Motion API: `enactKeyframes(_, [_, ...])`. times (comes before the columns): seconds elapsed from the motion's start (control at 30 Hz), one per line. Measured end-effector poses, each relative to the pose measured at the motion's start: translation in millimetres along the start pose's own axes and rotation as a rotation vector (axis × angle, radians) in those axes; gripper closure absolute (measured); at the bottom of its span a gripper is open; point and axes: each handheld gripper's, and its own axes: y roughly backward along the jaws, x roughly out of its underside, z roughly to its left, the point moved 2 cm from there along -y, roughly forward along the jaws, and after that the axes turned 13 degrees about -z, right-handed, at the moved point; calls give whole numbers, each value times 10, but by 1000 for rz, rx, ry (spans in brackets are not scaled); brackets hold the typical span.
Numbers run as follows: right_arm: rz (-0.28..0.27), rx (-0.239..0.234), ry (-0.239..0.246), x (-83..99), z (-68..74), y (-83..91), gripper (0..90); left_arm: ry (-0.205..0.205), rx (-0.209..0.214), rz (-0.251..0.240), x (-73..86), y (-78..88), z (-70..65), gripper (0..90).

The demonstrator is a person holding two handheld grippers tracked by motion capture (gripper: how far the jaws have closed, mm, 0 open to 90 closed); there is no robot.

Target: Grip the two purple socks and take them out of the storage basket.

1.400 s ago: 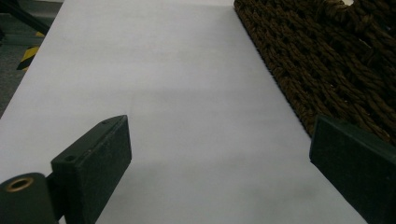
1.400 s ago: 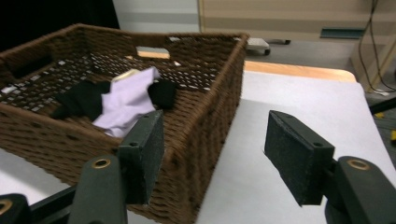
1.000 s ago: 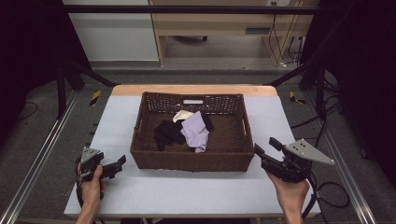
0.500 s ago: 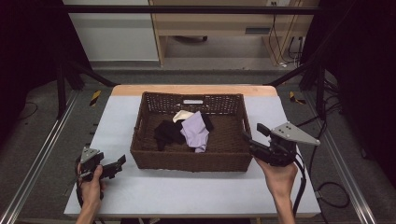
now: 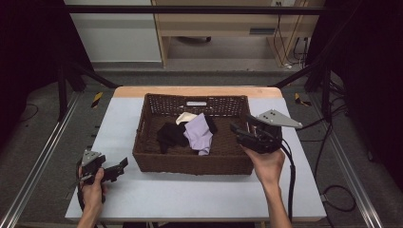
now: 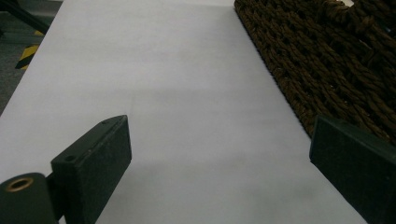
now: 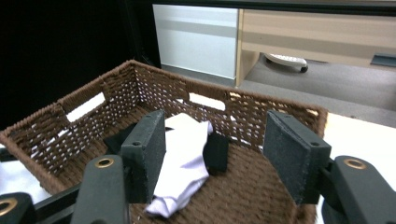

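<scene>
Change: the right gripper (image 5: 237, 128) has come in from the table edge over the right rim of the dark brown woven wicker basket (image 5: 190, 161).
Meaning: likely a reach for the pale lilac cloth (image 5: 199, 134) lying mid-basket among black pieces.
Right tool: jaws wide, holding nothing.
Left gripper (image 5: 121, 165): parked on the white table (image 5: 190, 194), jaws wide, empty.

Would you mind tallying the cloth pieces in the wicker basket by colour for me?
Black pieces: 2, one large and one smaller just past the lavender one
Lavender pieces: 1
Cream pieces: 1, mostly covered
Total: 4 pieces showing in the basket; anything buried under them cannot be told.
</scene>
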Motion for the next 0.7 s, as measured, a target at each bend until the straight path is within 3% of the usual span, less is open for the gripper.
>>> enactKeyframes(0.37, [-11,-17,14,-202,81,-283,376,5,-2,-1,-1,1,5,54])
enactKeyframes(0.7, [10,-12,6,-256,74,-568,372,5,-1,1,-1,-1,6,54])
